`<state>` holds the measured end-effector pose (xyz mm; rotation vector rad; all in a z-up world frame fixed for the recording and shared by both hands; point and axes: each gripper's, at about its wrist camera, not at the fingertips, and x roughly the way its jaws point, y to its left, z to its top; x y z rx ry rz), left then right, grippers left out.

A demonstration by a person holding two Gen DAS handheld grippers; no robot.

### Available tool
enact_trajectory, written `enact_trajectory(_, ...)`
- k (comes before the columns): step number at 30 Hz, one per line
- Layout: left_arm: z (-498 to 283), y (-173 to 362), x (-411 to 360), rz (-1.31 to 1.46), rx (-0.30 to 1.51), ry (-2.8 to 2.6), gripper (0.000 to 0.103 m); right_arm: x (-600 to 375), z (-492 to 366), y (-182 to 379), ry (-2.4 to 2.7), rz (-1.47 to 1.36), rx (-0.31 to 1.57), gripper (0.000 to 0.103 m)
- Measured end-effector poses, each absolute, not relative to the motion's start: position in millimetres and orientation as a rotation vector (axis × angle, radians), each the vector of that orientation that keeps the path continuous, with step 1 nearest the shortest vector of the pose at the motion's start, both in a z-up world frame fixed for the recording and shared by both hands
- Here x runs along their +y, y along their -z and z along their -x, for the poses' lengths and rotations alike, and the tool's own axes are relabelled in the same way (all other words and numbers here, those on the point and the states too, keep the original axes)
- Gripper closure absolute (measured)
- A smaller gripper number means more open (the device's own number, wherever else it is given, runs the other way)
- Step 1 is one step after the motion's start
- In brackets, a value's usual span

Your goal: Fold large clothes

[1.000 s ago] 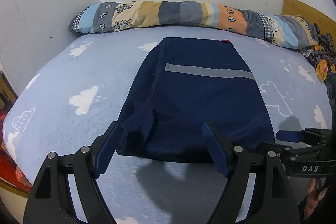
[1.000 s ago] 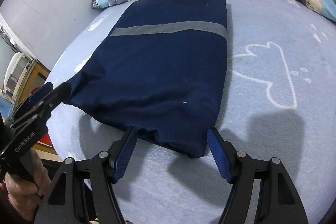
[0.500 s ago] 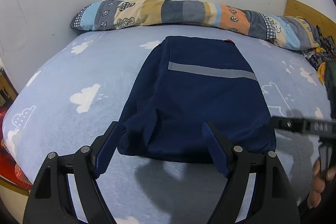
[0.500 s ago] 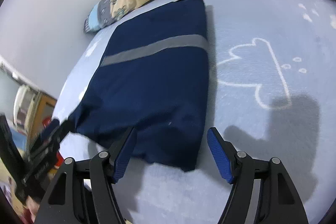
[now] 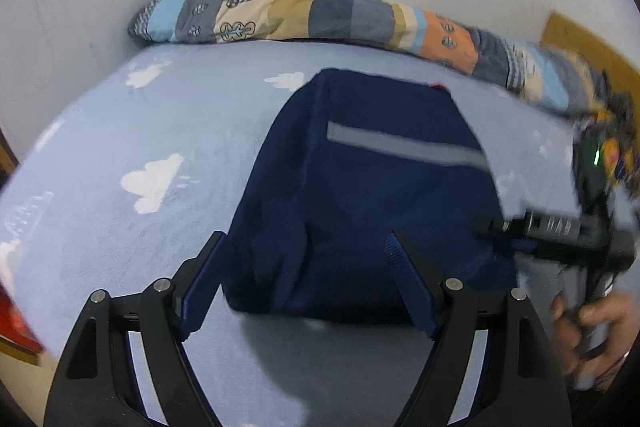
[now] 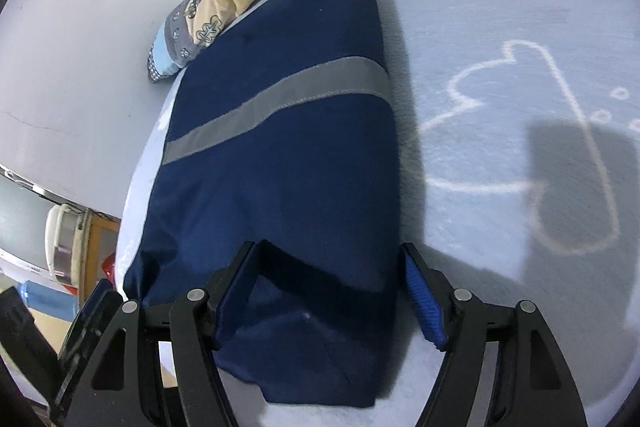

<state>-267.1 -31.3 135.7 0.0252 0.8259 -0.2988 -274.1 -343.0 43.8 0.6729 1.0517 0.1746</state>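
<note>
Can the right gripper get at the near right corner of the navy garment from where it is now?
Probably yes: the right gripper is open with the navy garment corner already lying between its fingers, nothing blocking.

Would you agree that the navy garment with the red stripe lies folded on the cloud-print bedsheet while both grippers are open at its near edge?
Not quite: the stripe on the navy garment is grey, as the right wrist view shows clearly. The rest holds: it lies folded on the cloud-print bedsheet, with the left gripper and right gripper open at its near edge.
</note>
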Motion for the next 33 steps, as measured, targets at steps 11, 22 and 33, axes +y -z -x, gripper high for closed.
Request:
enact_trajectory(11,143,-89,14,0.344,1.185,0.580,0.018,-344,247,-30,-0.236,-0.745,1.037,0.018)
enact_trajectory(22,116,-31,-26,0.434,1.387,0.818,0.017,-338,225,-27,-0.315,-0.679,1.010,0.018)
enact_trajectory(33,167,-56,-89,0.311,1.355,0.911,0.041,-345,247,-63,-0.348,-0.610,0.941,0.070)
